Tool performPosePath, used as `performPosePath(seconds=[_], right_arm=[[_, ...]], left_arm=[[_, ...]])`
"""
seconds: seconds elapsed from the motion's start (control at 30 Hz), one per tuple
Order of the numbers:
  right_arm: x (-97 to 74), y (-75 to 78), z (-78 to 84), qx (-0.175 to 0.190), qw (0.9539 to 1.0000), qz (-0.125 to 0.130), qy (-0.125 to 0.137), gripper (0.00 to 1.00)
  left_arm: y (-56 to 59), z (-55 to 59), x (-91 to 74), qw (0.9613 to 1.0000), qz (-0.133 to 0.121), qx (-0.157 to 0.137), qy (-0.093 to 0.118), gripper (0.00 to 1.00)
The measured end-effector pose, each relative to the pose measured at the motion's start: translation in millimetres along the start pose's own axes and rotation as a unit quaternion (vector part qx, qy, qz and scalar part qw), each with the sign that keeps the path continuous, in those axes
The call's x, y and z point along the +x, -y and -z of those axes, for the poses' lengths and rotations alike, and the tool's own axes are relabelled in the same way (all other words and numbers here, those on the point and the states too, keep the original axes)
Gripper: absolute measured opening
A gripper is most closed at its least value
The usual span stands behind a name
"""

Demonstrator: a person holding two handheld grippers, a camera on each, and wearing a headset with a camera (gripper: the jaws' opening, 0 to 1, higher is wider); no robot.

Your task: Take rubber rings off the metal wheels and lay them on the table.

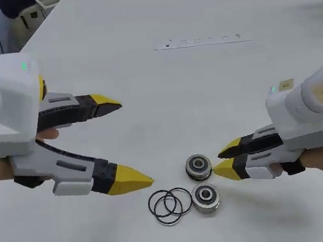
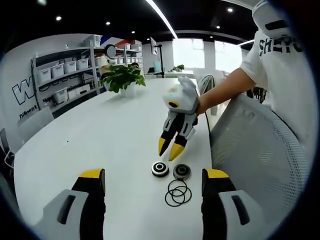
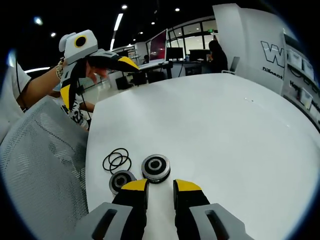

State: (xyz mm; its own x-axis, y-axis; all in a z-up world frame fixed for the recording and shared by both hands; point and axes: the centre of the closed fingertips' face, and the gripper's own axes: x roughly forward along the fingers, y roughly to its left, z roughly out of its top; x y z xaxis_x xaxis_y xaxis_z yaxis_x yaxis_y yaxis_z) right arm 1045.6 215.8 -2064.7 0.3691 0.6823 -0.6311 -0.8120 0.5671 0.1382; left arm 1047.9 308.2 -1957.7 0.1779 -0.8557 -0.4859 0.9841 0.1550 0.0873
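On the white table (image 1: pixel 166 109), the right gripper (image 1: pixel 226 159) sits low. Its two yellow tips are close together with just a thin gap between them, and nothing is in that gap. The tips point at a metal wheel (image 1: pixel 199 166) just beside them. A second metal wheel (image 1: pixel 206 197) lies flat a little nearer to the person. Right beside that one is a small pile of thin black rubber rings (image 1: pixel 170 204). They lie flat on the table and cross over each other.

The left gripper (image 1: pixel 130 143) is on the other side of the rings, held above the table. Its jaws are spread wide and hold nothing.

The table top is big, smooth and plain. Far across it lies a long white power strip (image 1: pixel 203 40).

A grey mesh chair (image 2: pixel 250 145) stands at the table's edge, next to the person in a white shirt (image 2: pixel 280 75). Further off there is a green plant (image 2: pixel 120 77). Shelves (image 2: pixel 62 75) with white boxes stand by the wall. Screens (image 3: pixel 161 45) stand on desks at the back, and small lights shine in the dark ceiling.
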Motion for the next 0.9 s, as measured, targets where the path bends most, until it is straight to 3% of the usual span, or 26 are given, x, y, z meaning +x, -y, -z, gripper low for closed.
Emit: performPosePath(seconds=[0.2, 0.5, 0.9], right_arm=[[4.0, -3.2, 3.7, -0.007, 0.9999, -0.010, -0.010, 0.17], [5.9, -6.0, 8.2, -0.010, 0.9996, -0.019, -0.019, 0.16], [9.3, -7.7, 10.9, -0.021, 0.9992, -0.026, -0.023, 0.16]], left_arm=[[1.6, -3.6, 20.4, 0.9996, 0.025, 0.010, 0.004, 0.74], [5.7, 4.9, 48.5, 0.9982, 0.051, 0.031, -0.003, 0.67], [7.7, 18.0, 86.7, 0.9974, 0.067, 0.027, 0.003, 0.51]])
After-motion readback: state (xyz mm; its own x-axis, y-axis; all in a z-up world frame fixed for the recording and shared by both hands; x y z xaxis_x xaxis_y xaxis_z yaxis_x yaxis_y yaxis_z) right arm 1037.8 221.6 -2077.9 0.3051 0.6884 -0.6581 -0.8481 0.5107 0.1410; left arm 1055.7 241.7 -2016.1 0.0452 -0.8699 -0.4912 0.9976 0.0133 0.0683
